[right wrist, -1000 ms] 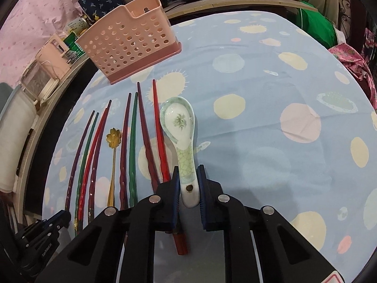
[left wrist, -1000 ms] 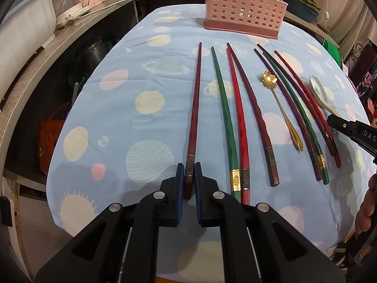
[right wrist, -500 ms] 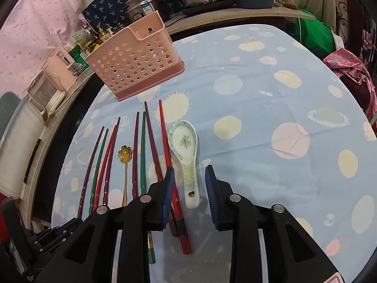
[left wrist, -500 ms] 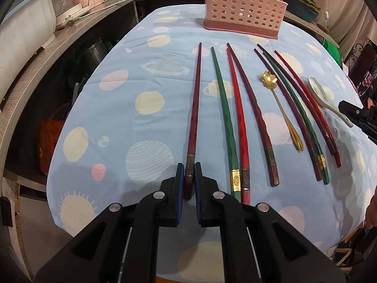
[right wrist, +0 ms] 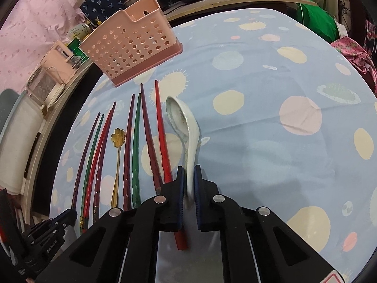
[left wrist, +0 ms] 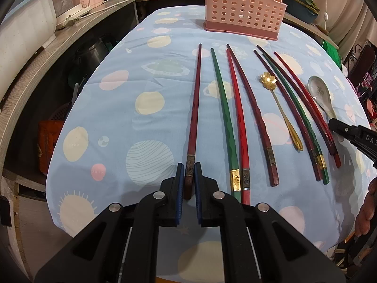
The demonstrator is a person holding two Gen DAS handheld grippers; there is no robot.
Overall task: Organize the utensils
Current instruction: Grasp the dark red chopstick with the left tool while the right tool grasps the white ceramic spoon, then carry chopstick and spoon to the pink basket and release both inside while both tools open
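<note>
A pink perforated basket (left wrist: 242,9) stands at the far end of the table. Several red, green and dark chopsticks lie in a row before it, with a gold flower spoon (left wrist: 280,107) among them. My left gripper (left wrist: 189,175) is shut on the near end of the leftmost dark red chopstick (left wrist: 195,108), which lies on the cloth. My right gripper (right wrist: 188,179) is shut on the handle of the white ceramic spoon (right wrist: 186,129), which is tipped onto its side. The spoon also shows in the left wrist view (left wrist: 321,95), with the right gripper's tip beside it.
The table wears a blue cloth with pastel spots (right wrist: 271,118). A wooden counter (left wrist: 47,54) with appliances runs along the left. Pots and clutter sit behind the basket. The table's front edge lies just under both grippers.
My right gripper, open half a second ago, has moved forward and shut on the spoon's handle; the spoon has rolled onto its side. The left gripper has not moved.
</note>
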